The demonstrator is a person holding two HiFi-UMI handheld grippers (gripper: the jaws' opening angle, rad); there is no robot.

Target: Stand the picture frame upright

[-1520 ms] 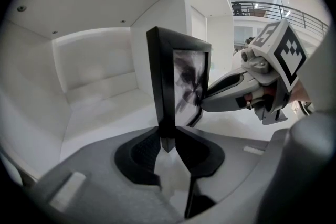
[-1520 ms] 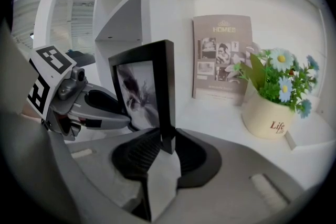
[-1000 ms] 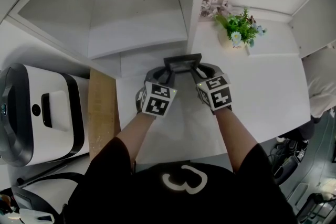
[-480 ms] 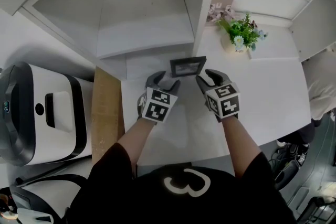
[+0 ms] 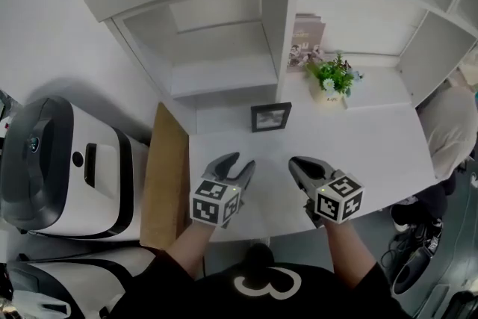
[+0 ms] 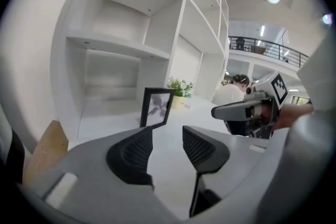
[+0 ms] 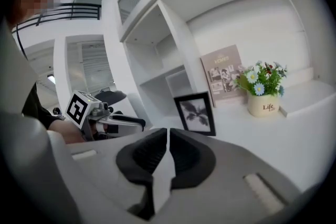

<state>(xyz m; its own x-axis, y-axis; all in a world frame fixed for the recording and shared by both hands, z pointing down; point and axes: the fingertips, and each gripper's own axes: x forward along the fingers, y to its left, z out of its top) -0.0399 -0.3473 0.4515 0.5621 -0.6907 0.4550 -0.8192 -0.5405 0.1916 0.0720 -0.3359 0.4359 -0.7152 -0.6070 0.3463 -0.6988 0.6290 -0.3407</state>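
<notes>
My arms reach forward side by side over the near edge of the table (image 5: 373, 142). My left claw (image 5: 239, 163) is empty, jaws apart and closing. My right claw (image 5: 297, 163) is empty too, closing, jaws nearly touching. Beyond both, the picture frame (image 5: 270, 116) stands upright on the table.

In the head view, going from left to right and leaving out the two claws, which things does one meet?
white machine → wooden board → picture frame → flower pot
</notes>
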